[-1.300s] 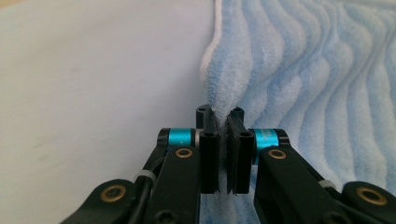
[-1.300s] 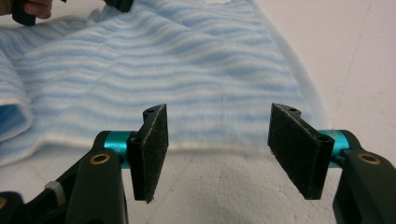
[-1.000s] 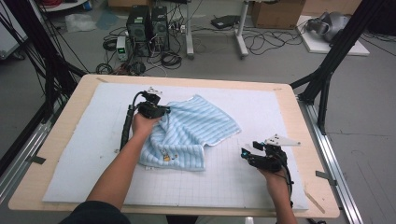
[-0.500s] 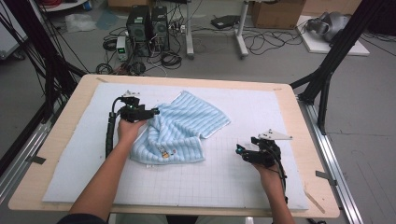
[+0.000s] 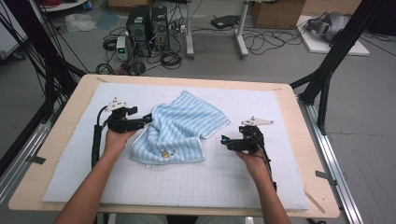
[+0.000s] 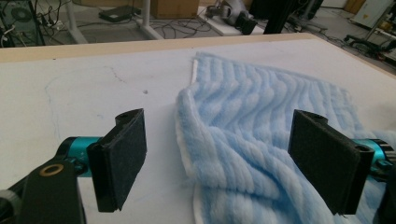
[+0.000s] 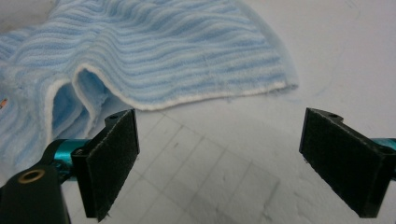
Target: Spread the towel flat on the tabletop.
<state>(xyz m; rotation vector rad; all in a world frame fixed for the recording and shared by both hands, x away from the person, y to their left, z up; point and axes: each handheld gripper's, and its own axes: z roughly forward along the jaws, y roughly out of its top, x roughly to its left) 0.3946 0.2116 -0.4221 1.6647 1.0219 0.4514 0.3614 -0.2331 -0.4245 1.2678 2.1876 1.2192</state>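
A light blue striped towel (image 5: 180, 128) lies rumpled in the middle of the white gridded mat (image 5: 233, 186). My left gripper (image 5: 148, 119) sits at the towel's left edge; its jaws have just been opening. In the left gripper view the left gripper (image 6: 224, 158) is open, with the towel's (image 6: 261, 135) folded edge lying between the pads, which do not press on it. My right gripper (image 5: 224, 140) is just right of the towel's near corner. Its jaws have also just been opening, and the right gripper (image 7: 229, 158) holds nothing, the towel's hem (image 7: 177, 56) lying a little ahead.
The mat covers a wooden table (image 5: 308, 154) with a bare rim all round. Black frame posts (image 5: 327, 70) rise at both sides. Beyond the far edge the floor holds computer towers (image 5: 149, 28) and loose cables (image 5: 261, 42).
The left gripper let go of the towel's upper part and drew back to the left. The towel now lies more bunched and slightly leftward. The right gripper opened and moved left toward the towel.
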